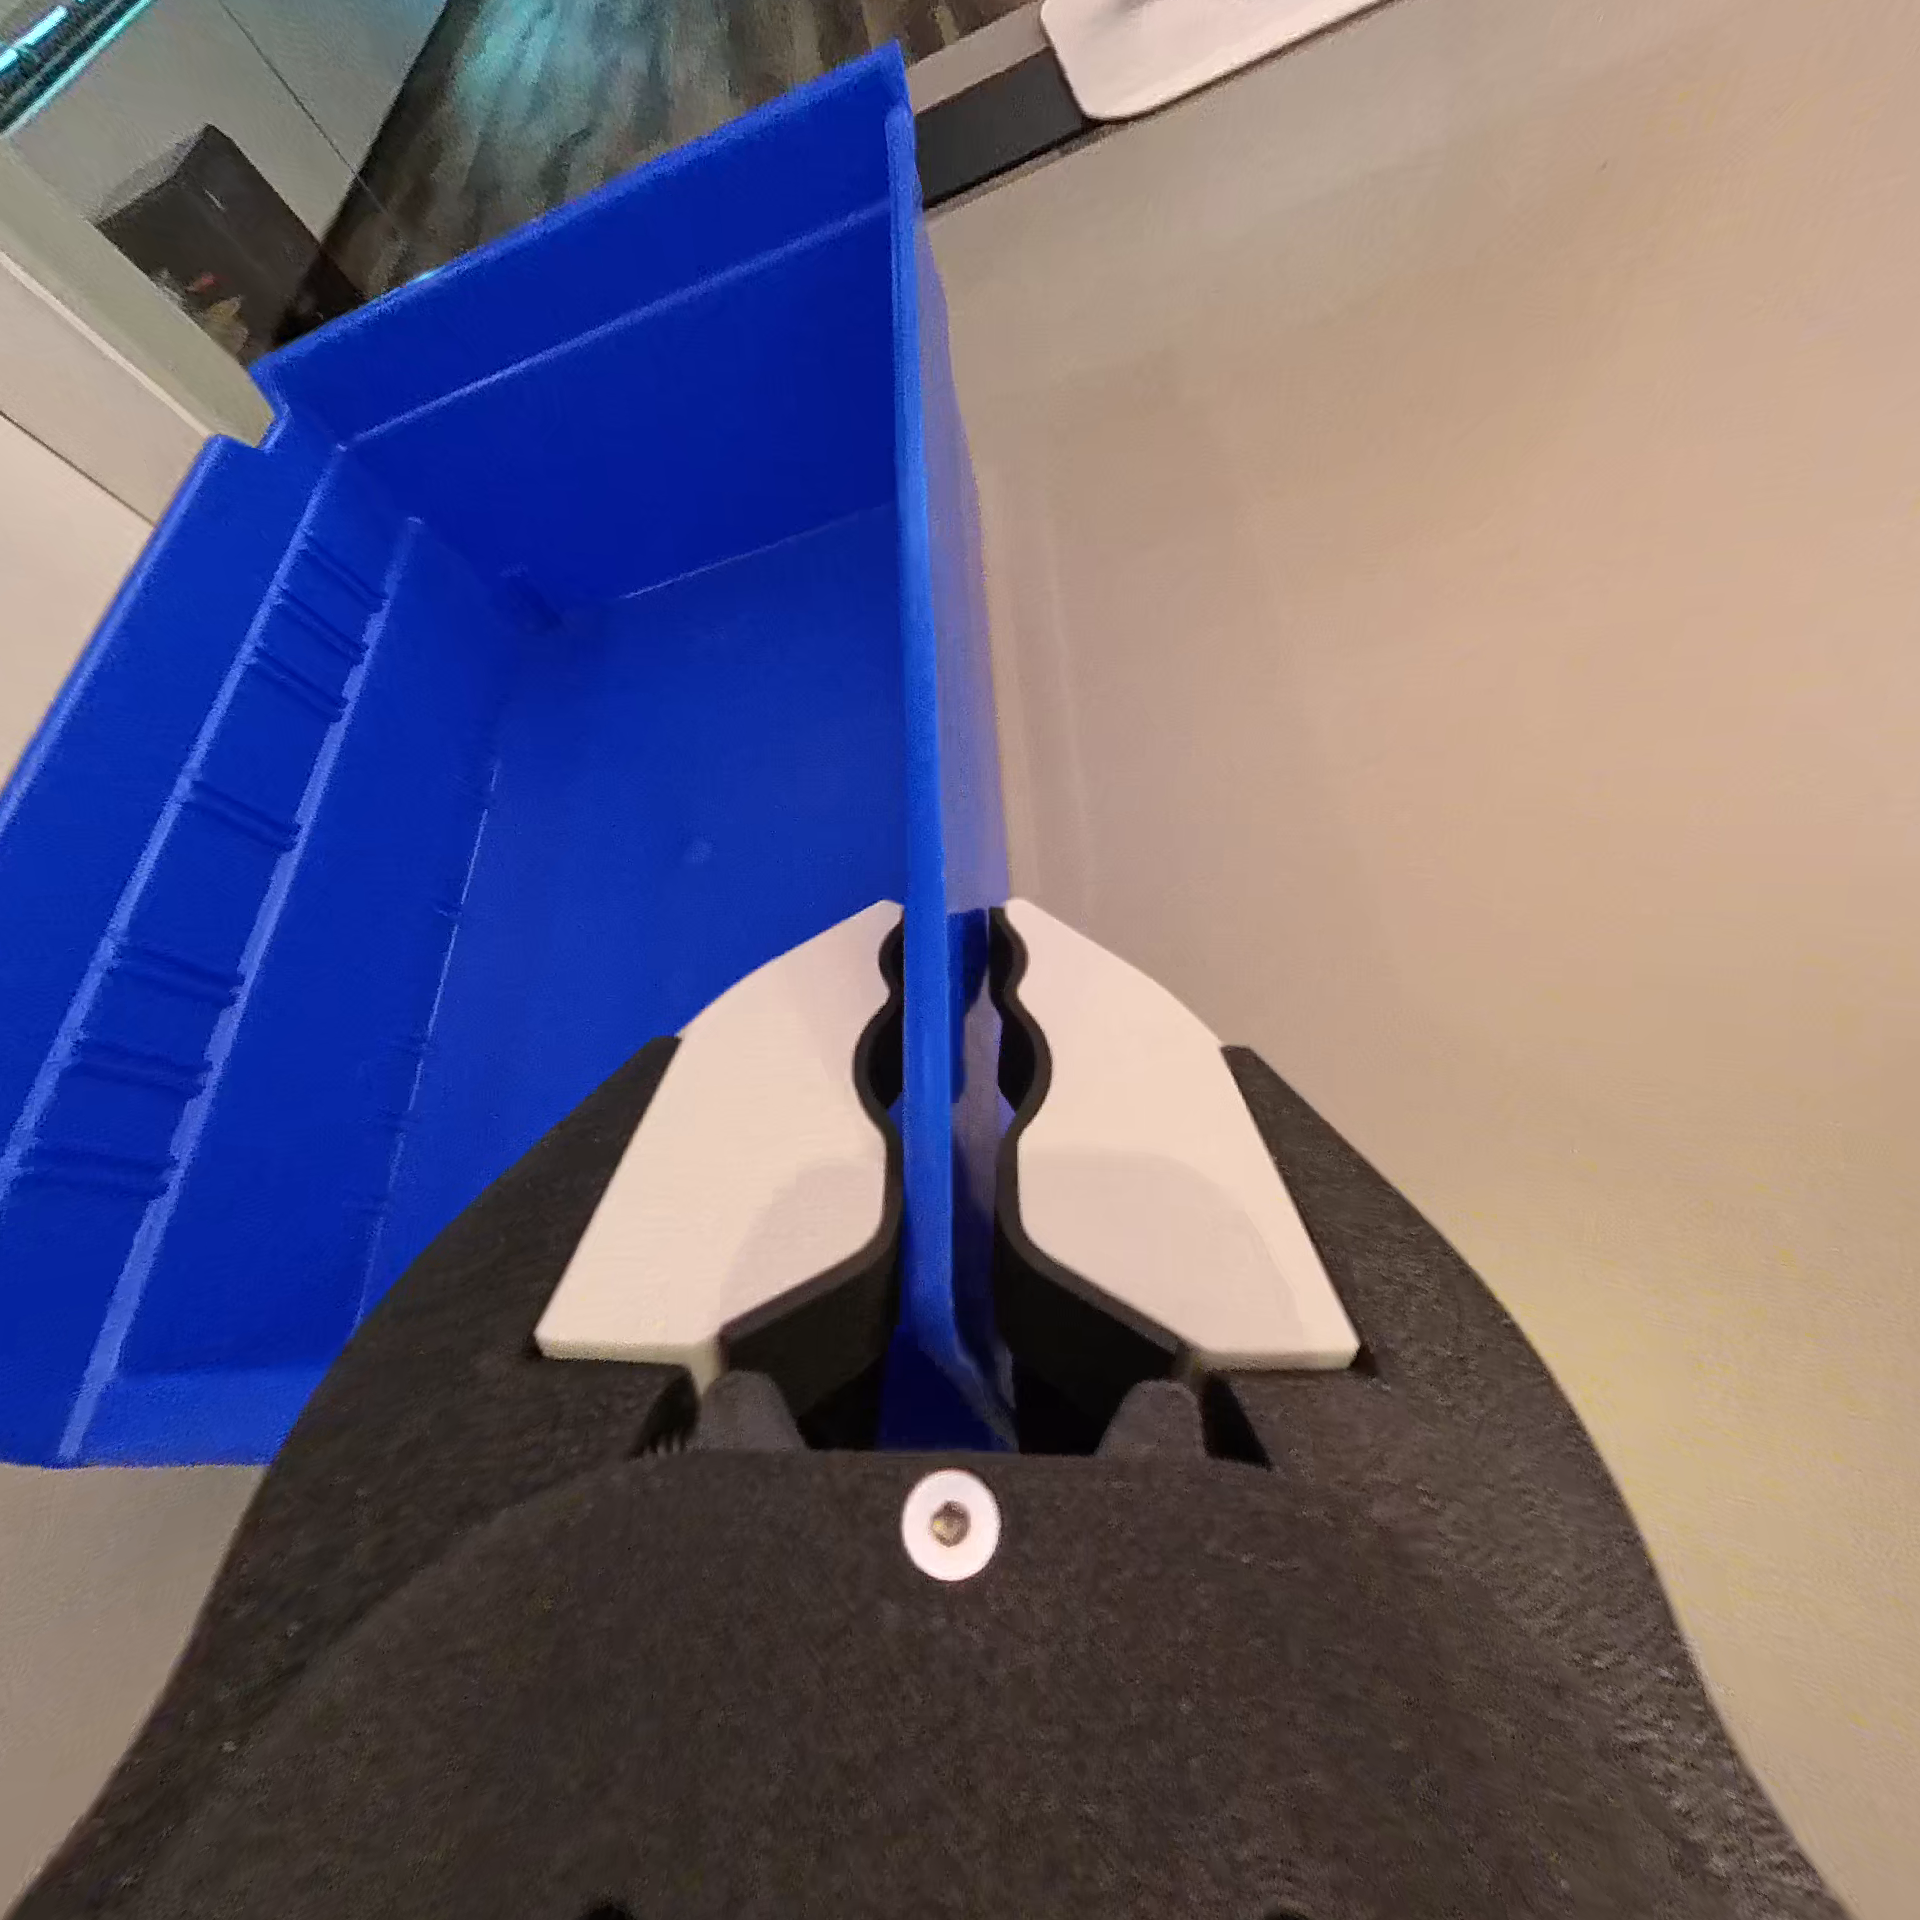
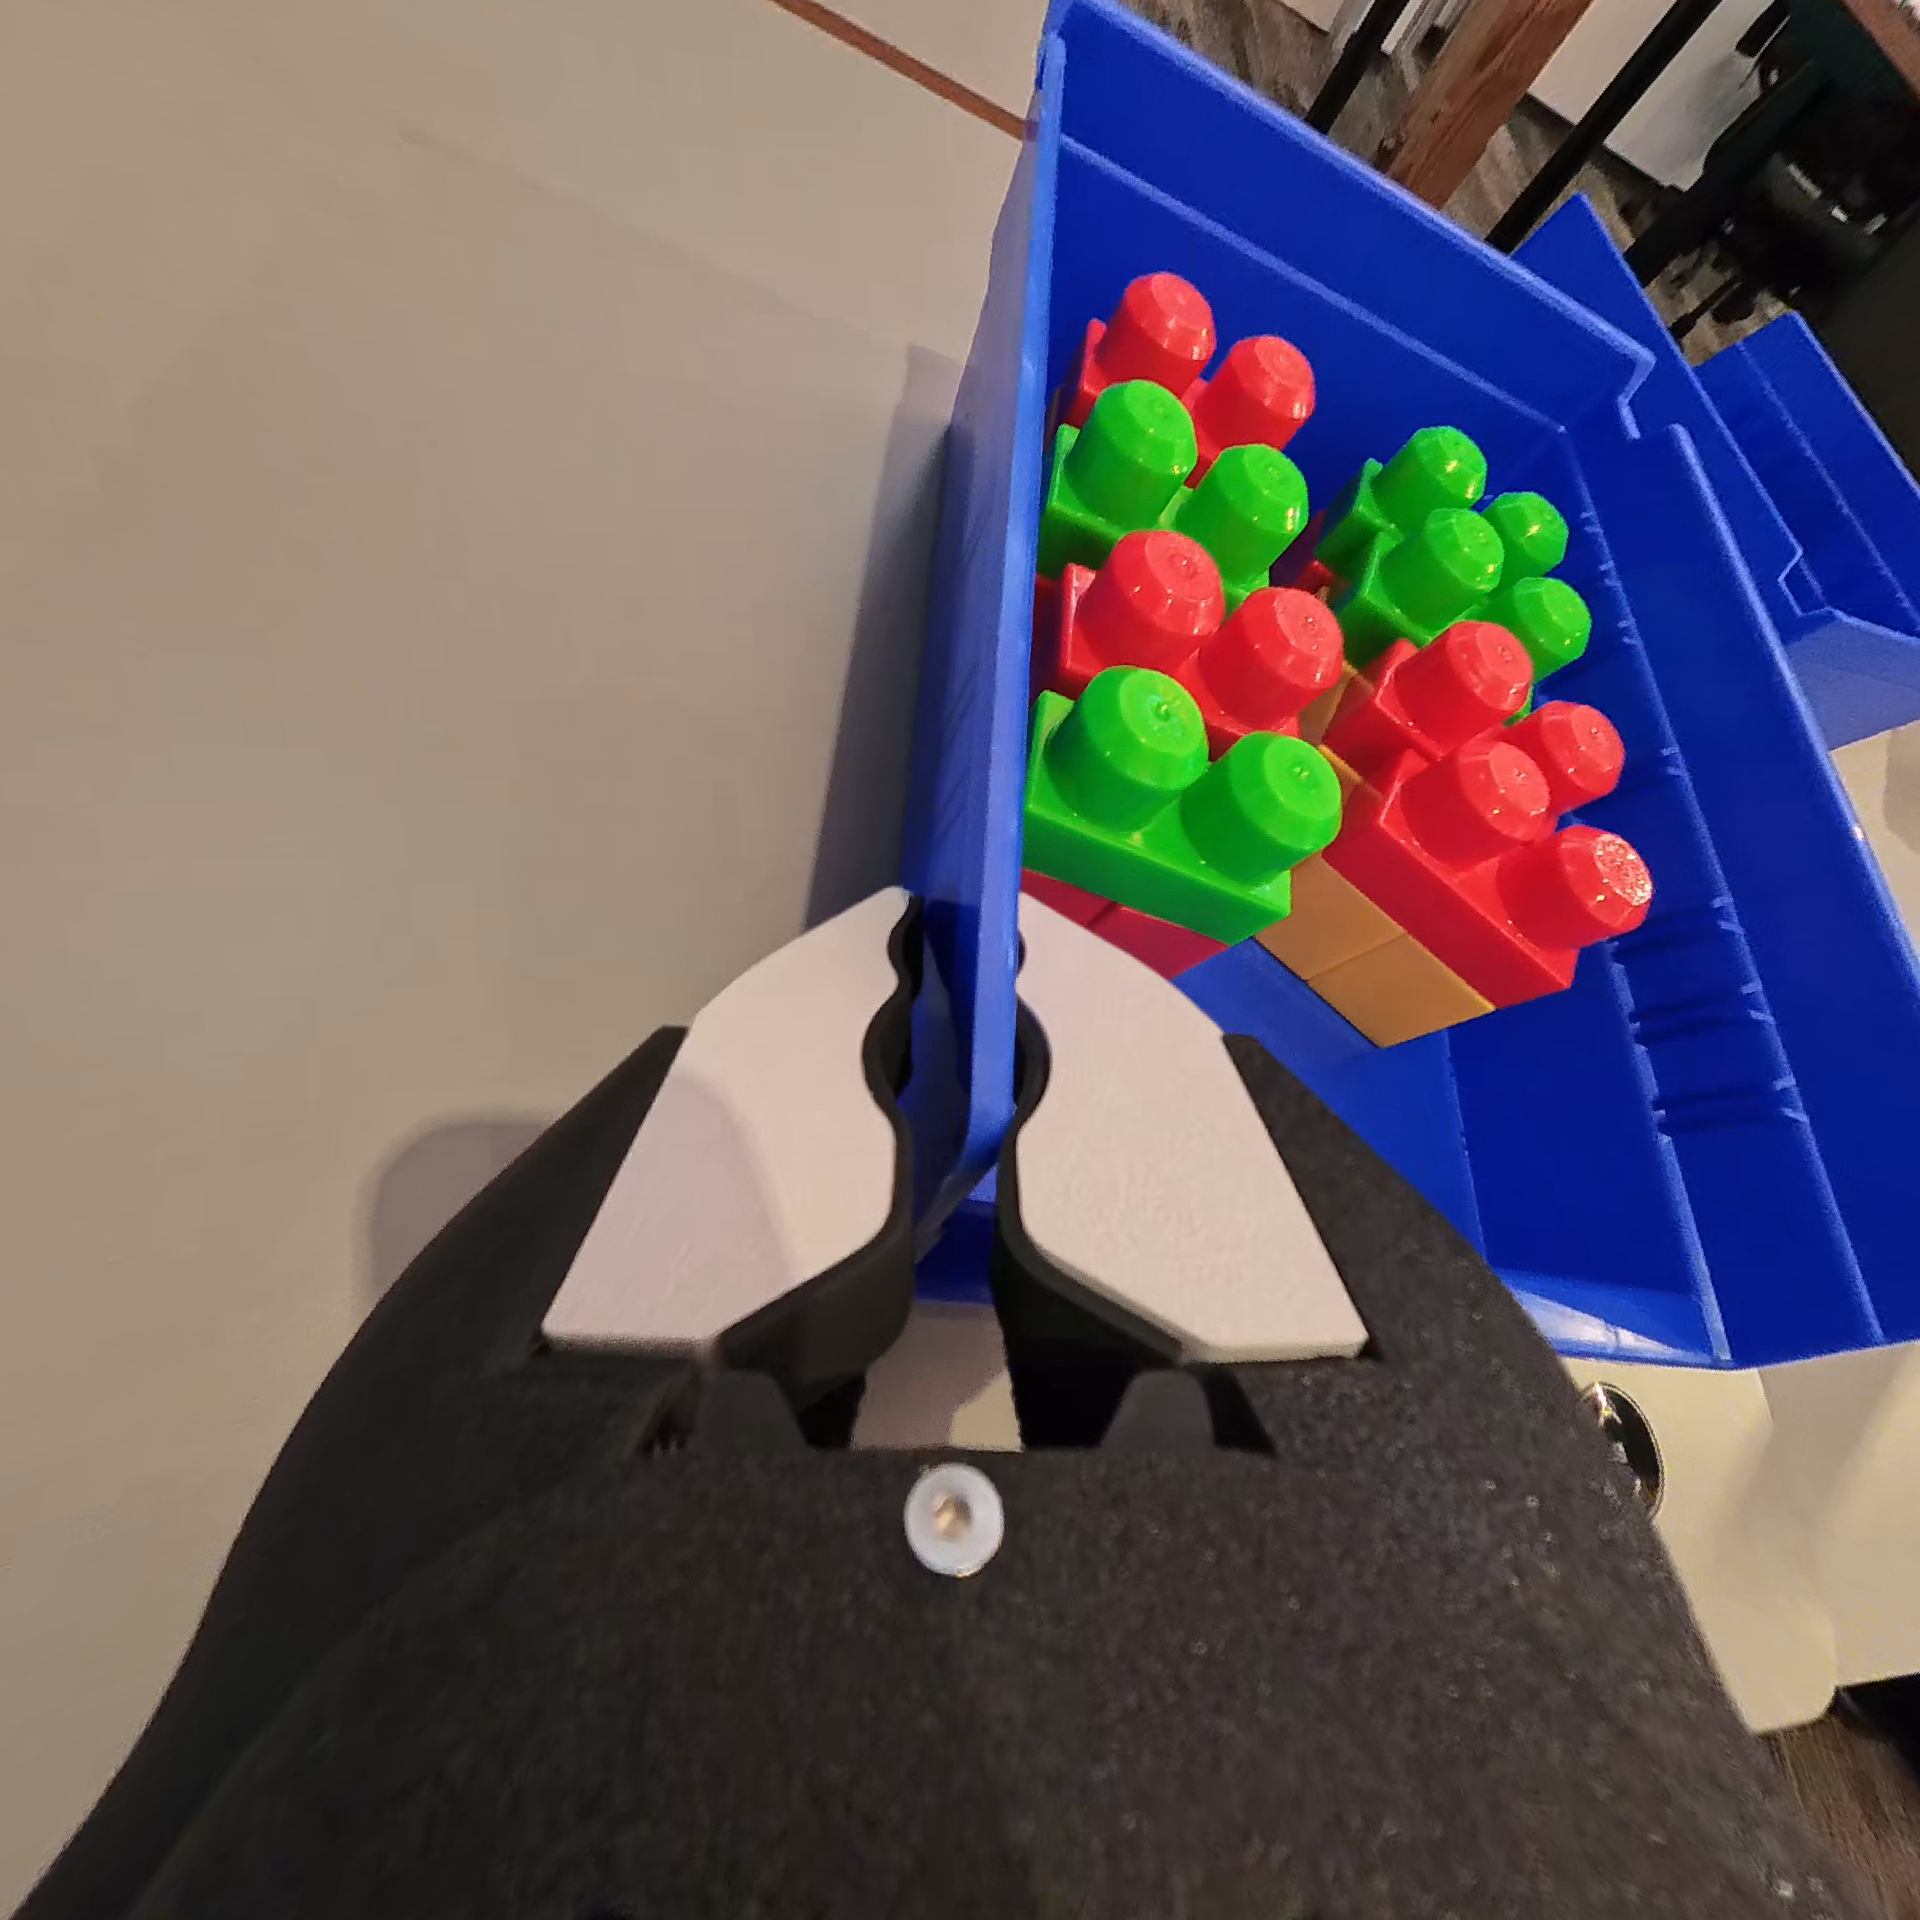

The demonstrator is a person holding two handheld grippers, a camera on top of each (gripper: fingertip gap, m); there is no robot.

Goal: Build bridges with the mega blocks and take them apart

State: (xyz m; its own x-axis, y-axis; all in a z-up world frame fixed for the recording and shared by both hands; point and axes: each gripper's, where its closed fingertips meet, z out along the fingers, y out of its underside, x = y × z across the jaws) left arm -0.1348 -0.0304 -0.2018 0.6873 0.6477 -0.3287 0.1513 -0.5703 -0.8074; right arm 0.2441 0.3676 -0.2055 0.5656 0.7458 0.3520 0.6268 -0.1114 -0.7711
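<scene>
My left gripper (image 1: 943, 920) is shut on the right side wall of an empty blue bin (image 1: 644, 520) that stands on the pale table. My right gripper (image 2: 961, 914) is shut on the left side wall of another blue bin (image 2: 1558, 1143). That bin holds several mega blocks packed studs-up: green blocks (image 2: 1174, 800), red blocks (image 2: 1475, 831) and tan blocks (image 2: 1351, 935) beneath them. In each view one finger is inside the bin and one outside it.
The pale table top (image 2: 416, 520) stretches left of the block bin and right of the empty bin (image 1: 1455, 623). A further blue bin (image 2: 1818, 499) stands behind the block bin. A white tray-like object (image 1: 1164, 52) lies beyond the table's far edge. About 55 cm separates my left fingertips from my right.
</scene>
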